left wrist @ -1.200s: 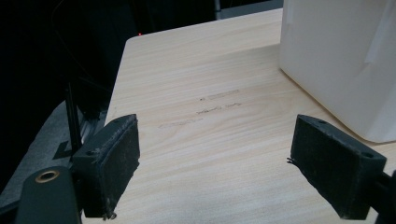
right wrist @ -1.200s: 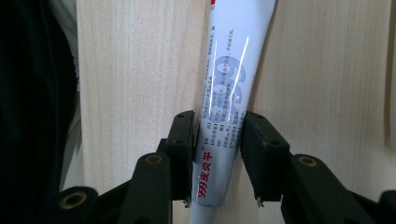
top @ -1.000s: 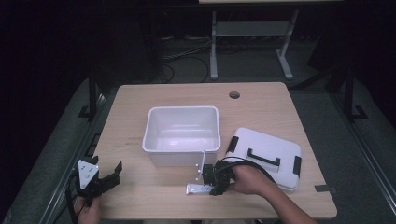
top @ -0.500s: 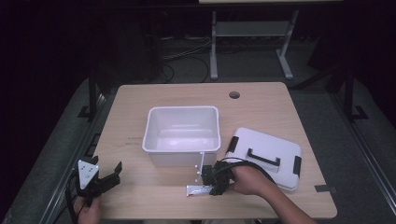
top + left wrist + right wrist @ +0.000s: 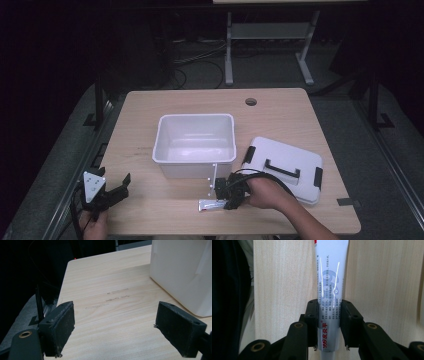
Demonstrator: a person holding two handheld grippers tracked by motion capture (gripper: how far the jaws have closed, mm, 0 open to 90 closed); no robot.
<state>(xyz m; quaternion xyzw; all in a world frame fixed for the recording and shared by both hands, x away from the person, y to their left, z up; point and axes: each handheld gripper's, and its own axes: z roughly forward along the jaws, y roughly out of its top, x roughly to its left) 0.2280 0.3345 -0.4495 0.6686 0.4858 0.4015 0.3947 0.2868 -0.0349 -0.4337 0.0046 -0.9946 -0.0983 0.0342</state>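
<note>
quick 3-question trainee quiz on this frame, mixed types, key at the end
1. True or false: the right tongs are shut on the white tube.
2. Where does the lid with black latches lie? A) on the white bin B) on the table, right of the bin C) on the floor
3. Fill in: the left tongs are ____, with nothing between their pads.

Key
1. True: both pads press the tube's sides as it lies on the table.
2. B: it lies flat beside the white bin, which stands uncovered.
3. Open: they are near the table's front left corner.
</note>
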